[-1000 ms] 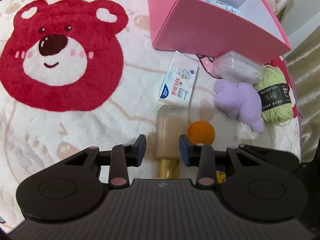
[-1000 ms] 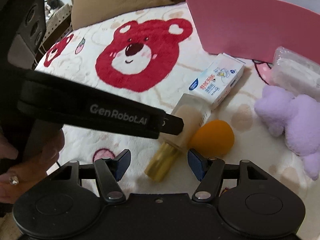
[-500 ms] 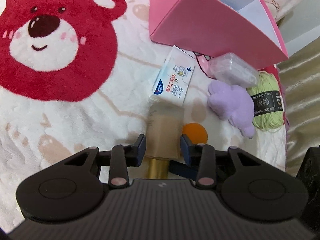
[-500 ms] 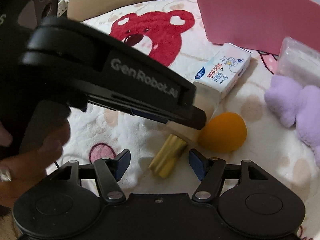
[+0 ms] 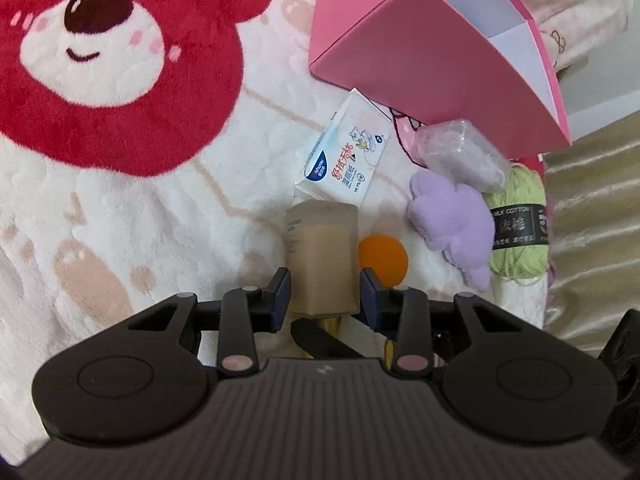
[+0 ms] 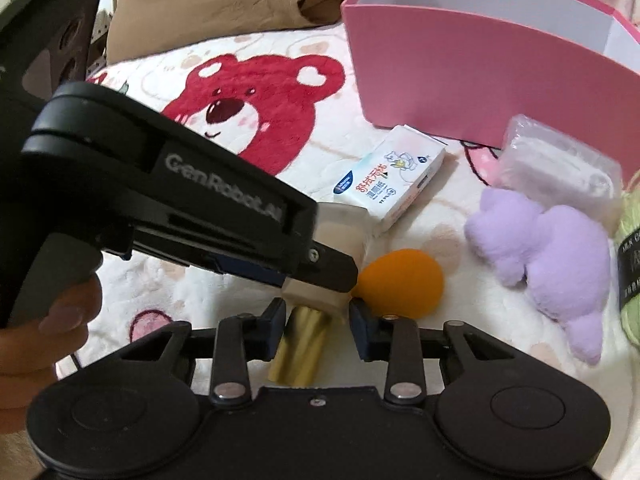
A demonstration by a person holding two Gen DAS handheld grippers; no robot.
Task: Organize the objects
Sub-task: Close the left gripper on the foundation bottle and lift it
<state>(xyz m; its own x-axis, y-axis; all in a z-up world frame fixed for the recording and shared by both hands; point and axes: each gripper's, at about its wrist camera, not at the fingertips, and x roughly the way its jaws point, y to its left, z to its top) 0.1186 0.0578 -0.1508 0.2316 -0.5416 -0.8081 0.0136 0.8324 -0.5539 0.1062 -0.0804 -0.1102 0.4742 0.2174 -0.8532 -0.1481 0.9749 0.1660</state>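
A white fleece blanket (image 5: pixel 132 208) with a big red bear (image 5: pixel 108 60) printed on it carries everything, and at its far side stands the pink box (image 6: pixel 480 84), open-topped and, in what shows of its inside, empty. In front of the box the smaller goods lie in a loose cluster: a tissue pack (image 6: pixel 390 182), a clear plastic packet (image 6: pixel 560 164), a purple plush toy (image 6: pixel 548 256), a green yarn ball (image 5: pixel 518 220) and an orange sponge (image 6: pixel 400 280). The change concerns the beige bottle (image 5: pixel 322 260) with the gold cap (image 6: pixel 302 346), which lies on the blanket just beside the sponge. Half a second ago the right gripper (image 6: pixel 318 330) stood wide around the cap with clear gaps; its jaws have just been closing and now sit narrow, pads against the cap's sides. The left gripper (image 5: pixel 324 294) stays narrow, clamped on the bottle's body, as it was a second ago, so both tools now hold the one bottle, one at each end. That reads as a two-handed grip made ready either for lifting the bottle toward the box or for working the cap; which of the two cannot be told. The bottle is not yet in the box, and neither is any of the cluster.
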